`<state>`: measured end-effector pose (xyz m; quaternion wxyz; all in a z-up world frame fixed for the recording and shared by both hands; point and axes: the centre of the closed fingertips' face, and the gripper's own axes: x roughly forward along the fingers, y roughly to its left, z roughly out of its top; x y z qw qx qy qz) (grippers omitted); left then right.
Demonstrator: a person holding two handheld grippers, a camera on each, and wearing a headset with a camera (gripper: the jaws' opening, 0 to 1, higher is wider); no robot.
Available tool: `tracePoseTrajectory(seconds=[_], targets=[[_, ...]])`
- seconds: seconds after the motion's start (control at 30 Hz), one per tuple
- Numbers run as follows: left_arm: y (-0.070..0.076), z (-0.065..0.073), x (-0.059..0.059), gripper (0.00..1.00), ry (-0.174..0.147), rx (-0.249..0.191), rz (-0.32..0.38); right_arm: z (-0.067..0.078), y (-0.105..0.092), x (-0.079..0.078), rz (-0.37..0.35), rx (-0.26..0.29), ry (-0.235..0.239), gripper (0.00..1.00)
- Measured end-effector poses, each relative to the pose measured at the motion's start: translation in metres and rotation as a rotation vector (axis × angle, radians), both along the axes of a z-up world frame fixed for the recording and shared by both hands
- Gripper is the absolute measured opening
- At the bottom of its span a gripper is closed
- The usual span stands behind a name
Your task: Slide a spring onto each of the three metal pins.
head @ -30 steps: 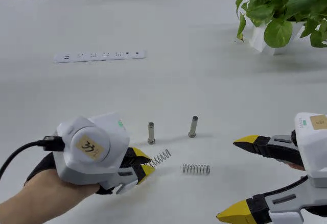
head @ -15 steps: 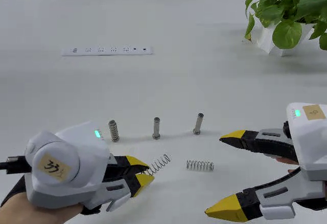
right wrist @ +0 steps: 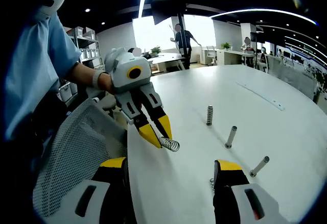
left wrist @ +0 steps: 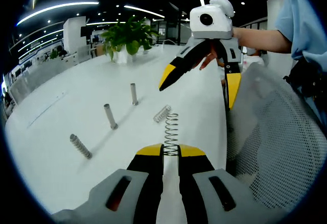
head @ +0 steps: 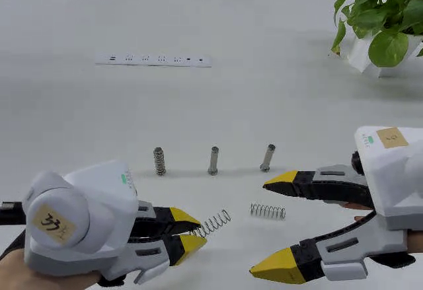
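- left tool [head: 192, 230]: closed on one end of a held spring [head: 215, 222]. The rest of the coil juts free ahead of the tips, low over the desk [head: 277, 92].
- right tool [head: 274, 224]: jaws spread wide, nothing held.
- loose spring [head: 268, 211]: laid flat on the desk between the two tools, just beside the right tool's upper tip.
- pins: three, stood in a row beyond both tools.
  - sleeved pin [head: 159, 161]: on the left tool's side, already fitted with a spring.
  - middle pin [head: 213, 160]: bare.
  - last pin [head: 267, 158]: nearest the right tool, bare.
- handling, as judged: the springs are taken to be light, thin-wired and soft along the axis. They are easily kinked or flicked away if pinched hard. A hold at one end is advised, with the open far end left free for the pin top. The pins are judged stiff but free-standing, so liable to be tipped by a sideways push.
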<state>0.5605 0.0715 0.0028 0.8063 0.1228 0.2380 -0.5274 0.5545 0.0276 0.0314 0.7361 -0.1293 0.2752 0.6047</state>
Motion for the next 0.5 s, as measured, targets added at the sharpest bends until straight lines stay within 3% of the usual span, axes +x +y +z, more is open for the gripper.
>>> tracePoseTrajectory(seconds=[0.3,0.5], targets=[[-0.003,0.004,-0.007,0.06,-0.028,0.008,-0.075,0.007,0.010,-0.002,0.068,-0.006,-0.017,0.54],[-0.006,0.006,-0.008,0.06,-0.044,0.010,-0.108,0.006,0.016,-0.006,0.109,-0.006,-0.022,0.39]])
